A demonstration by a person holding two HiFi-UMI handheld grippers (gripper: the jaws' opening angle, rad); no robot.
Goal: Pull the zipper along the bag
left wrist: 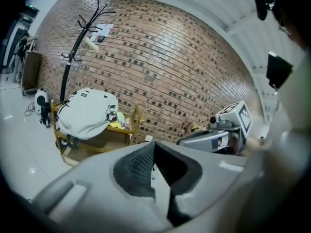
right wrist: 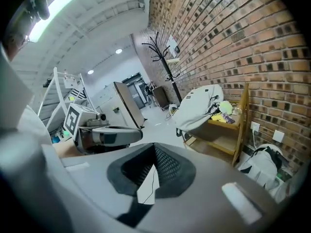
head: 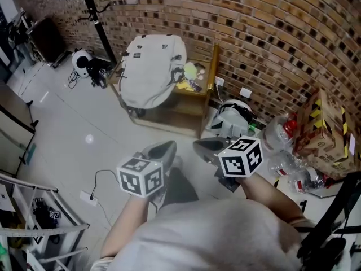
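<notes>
The white bag (head: 149,69) lies slumped on a low wooden rack (head: 194,109) against the brick wall, well beyond both grippers. Its zipper is too small to make out. My left gripper (head: 162,149) and right gripper (head: 206,145) hang side by side over the pale floor, apart from the bag, both pointing toward it. In the left gripper view the left gripper (left wrist: 154,145) has its jaws closed together on nothing, with the bag (left wrist: 87,113) far at the left. In the right gripper view the right gripper (right wrist: 155,148) also looks shut and empty, with the bag (right wrist: 197,108) at mid right.
A black coat stand (head: 96,16) rises left of the rack. A white pack (head: 234,117) lies on the floor beside the rack. Plastic bottles (head: 287,151) and a cardboard box (head: 321,129) crowd the right. A power strip (head: 87,196) and a metal shelf (head: 39,224) are at the lower left.
</notes>
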